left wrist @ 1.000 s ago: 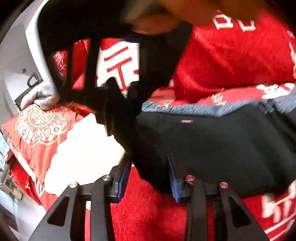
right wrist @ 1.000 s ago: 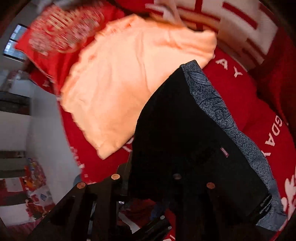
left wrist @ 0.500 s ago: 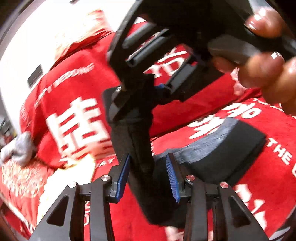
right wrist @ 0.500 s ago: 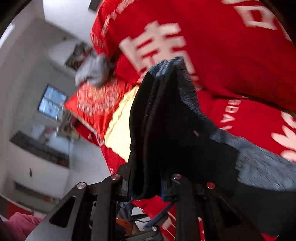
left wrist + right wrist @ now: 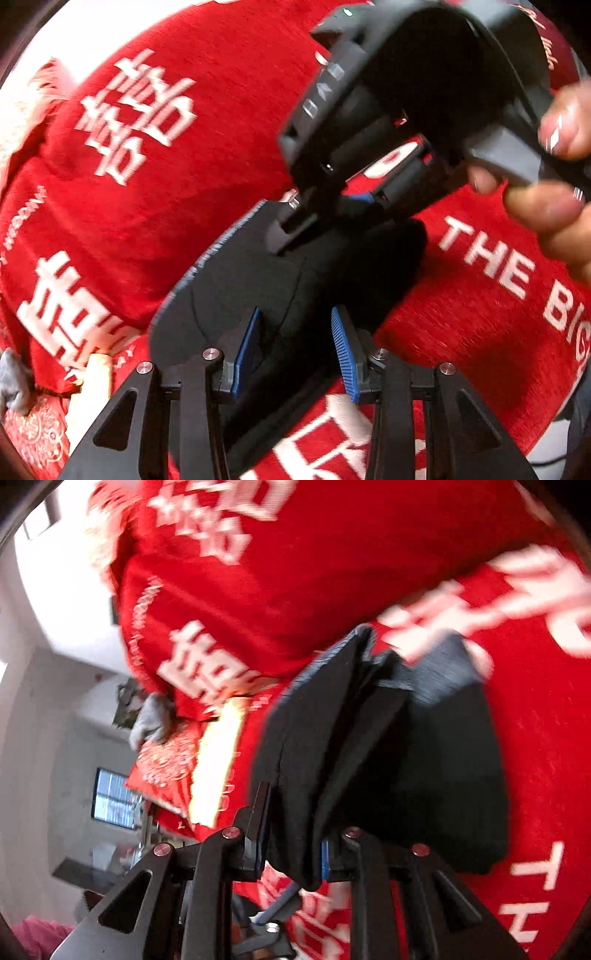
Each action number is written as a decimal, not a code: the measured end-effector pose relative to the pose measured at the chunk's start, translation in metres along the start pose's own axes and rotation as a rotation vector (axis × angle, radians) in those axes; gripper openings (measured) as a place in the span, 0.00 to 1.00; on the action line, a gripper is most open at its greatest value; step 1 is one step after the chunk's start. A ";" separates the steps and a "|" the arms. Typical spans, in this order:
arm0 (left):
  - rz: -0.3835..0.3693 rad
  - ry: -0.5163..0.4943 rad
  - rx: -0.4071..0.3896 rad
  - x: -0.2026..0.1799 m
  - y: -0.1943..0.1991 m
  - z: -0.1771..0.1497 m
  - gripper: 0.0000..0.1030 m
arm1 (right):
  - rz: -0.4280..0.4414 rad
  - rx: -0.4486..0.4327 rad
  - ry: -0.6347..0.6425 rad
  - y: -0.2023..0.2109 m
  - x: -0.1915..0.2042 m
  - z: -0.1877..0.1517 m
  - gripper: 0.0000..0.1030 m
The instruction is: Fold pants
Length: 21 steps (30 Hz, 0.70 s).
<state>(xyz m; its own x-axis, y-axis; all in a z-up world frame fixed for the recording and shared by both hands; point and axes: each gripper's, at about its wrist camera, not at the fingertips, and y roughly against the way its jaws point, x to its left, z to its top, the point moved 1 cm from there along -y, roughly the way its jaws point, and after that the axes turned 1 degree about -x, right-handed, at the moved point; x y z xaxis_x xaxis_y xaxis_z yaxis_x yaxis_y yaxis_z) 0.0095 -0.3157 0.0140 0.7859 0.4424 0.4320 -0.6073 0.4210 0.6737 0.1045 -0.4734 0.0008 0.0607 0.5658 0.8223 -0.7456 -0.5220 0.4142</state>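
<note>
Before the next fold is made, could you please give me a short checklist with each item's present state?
1. Right hand-held gripper clamped on the black pants: ok, cloth bunched between its fingers.
2. Left hand-held gripper gripping the pants: not ok, its blue pads stand apart with cloth loose between them.
3. Pants supported on the red blanket: ok.
4. Fold edges aligned: cannot tell, motion blur.
5. Two grippers apart from each other: not ok, very close.
</note>
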 end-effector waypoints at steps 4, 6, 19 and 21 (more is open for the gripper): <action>-0.020 0.000 0.041 0.006 -0.002 -0.007 0.41 | 0.021 -0.012 -0.042 -0.012 -0.028 -0.007 0.22; -0.022 0.015 0.055 0.019 -0.002 -0.011 0.45 | 0.046 -0.019 -0.055 -0.010 -0.033 -0.009 0.22; 0.003 0.740 0.188 0.193 -0.012 -0.107 0.67 | 0.108 -0.010 -0.088 -0.006 -0.036 -0.014 0.33; -0.046 0.807 0.249 0.205 -0.032 -0.125 0.67 | 0.104 -0.007 -0.074 -0.005 -0.036 -0.014 0.39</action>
<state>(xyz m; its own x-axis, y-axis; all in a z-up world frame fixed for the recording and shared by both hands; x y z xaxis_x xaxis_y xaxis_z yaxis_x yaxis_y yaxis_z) 0.1755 -0.1389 0.0062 0.4274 0.8990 -0.0956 -0.4591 0.3069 0.8337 0.0962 -0.4820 -0.0362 0.0311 0.4599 0.8874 -0.7553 -0.5707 0.3222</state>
